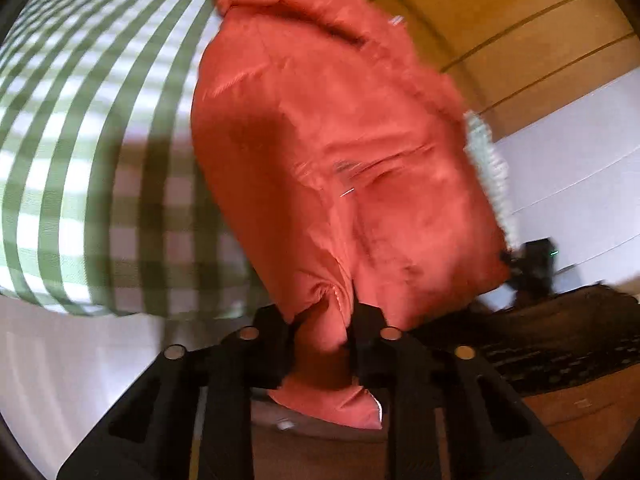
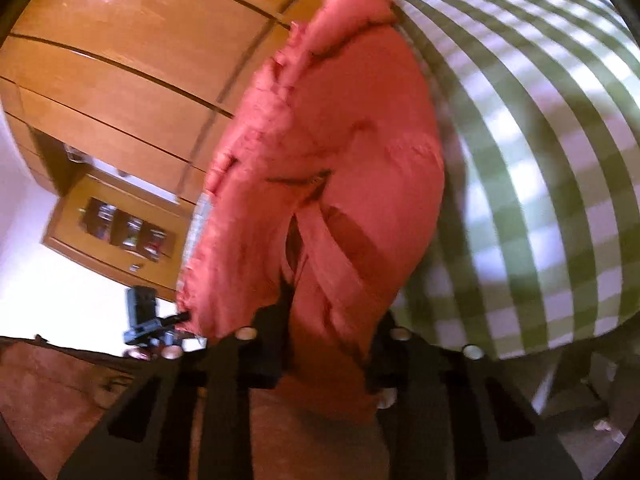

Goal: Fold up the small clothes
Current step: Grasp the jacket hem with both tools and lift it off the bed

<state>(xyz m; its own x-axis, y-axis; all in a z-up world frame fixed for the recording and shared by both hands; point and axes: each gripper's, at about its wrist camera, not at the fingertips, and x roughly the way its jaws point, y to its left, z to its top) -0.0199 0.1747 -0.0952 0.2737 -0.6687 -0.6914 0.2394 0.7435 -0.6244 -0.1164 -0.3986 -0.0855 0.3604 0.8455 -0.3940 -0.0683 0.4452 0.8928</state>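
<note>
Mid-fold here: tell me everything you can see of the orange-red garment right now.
The orange-red garment is a small piece of smooth, slightly shiny woven cloth, creased, with a seam down its middle and a pale trim along one edge. It stretches from both grippers toward the green checked cloth. The left gripper pinches one edge and the right gripper another bunched edge. Both views are blurred, so finer detail is unclear.

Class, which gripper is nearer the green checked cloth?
Neither clearly: left gripper and right gripper both clamp the orange garment beside the green checked cloth.
</note>
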